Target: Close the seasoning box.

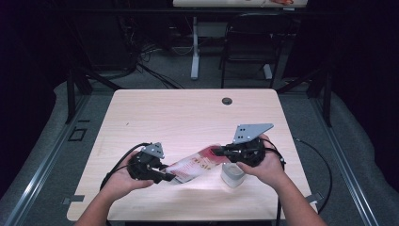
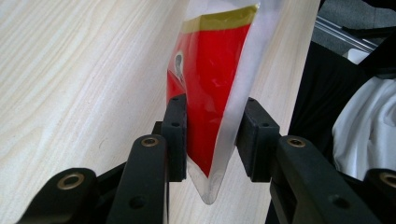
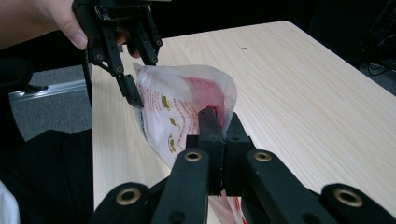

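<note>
A puffy clear plastic bag (image 1: 197, 165) with red and white print hangs just above the table (image 1: 188, 113), stretched between both grippers. My left gripper (image 1: 168, 177) holds its near-left end. In the left gripper view the bag (image 2: 210, 70) stands between the two pads, which press its sides, so the left gripper (image 2: 212, 130) is shut on it. My right gripper (image 1: 217, 151) pinches the other end. In the right gripper view its jaws (image 3: 219, 126) are closed flat on the film of the bag (image 3: 182, 102), with the left gripper (image 3: 142, 79) at the bag's far end.
A small white container (image 1: 232, 175) stands on the table under the right hand. A round cable hole (image 1: 227, 100) sits near the table's far edge. Beyond the table are a black chair (image 1: 249, 42) and a desk leg (image 1: 195, 47). The person's dark and white clothing (image 2: 355, 121) lies close by.
</note>
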`<state>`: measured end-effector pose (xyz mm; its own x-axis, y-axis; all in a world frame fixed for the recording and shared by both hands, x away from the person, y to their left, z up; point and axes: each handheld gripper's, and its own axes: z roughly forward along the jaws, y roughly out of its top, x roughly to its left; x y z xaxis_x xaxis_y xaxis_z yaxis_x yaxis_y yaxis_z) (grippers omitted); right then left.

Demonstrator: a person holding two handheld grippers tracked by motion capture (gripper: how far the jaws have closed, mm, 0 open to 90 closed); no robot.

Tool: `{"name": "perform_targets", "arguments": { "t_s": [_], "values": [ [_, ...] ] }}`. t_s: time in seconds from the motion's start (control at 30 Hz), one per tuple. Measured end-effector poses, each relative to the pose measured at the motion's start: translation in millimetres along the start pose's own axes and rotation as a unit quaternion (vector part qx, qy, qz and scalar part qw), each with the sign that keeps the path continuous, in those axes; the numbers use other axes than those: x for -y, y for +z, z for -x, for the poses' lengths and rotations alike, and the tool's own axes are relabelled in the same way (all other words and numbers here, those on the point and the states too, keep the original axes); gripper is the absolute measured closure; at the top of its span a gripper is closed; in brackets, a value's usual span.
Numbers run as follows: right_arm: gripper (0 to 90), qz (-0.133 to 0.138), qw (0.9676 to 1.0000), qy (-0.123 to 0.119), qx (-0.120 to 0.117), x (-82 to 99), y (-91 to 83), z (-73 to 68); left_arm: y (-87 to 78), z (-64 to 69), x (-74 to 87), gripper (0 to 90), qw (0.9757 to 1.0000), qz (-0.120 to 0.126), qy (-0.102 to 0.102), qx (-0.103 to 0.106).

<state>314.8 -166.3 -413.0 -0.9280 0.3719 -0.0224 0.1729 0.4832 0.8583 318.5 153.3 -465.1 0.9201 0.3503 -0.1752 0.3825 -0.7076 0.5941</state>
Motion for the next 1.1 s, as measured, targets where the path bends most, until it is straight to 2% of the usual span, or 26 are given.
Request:
{"name": "perform_targets", "arguments": {
  "t_s": [0.13, 0.37, 0.5, 0.57, 0.87, 1.1],
  "values": [
    [89.9, 0.001, 1.0, 0.005, 0.003, 1.2, -1.2, 1.1, -4.1, -0.4, -1.4, 67.3, 1.0, 0.003, 0.002, -0.005],
    [89.9, 0.006, 0.9999, 0.01, 0.002, 3.1, -2.8, 2.6, -8.1, -1.3, -4.1, 67.4, 1.0, 0.005, 0.001, 0.0],
    [89.9, 0.011, 0.9998, 0.015, 0.003, 5.3, -4.7, 4.4, -12.9, -1.0, -8.9, 67.5, 1.0, 0.001, 0.002, -0.003],
    [89.9, 0.014, 0.9997, 0.017, 0.004, 6.5, -5.3, 5.4, -15.8, -2.1, -10.9, 67.5, 0.9999, -0.004, 0.01, -0.008],
    [89.8, 0.023, 0.9993, 0.029, 0.005, 12.7, -6.1, 9.1, -20.5, -3.2, -15.5, 67.7, 0.9999, -0.002, 0.009, -0.01],
    [89.7, 0.03, 0.9991, 0.027, 0.011, 16.5, -6.5, 10.6, -24.5, -2.9, -20.5, 67.8, 0.9998, -0.007, 0.011, -0.015]
  ]
}}
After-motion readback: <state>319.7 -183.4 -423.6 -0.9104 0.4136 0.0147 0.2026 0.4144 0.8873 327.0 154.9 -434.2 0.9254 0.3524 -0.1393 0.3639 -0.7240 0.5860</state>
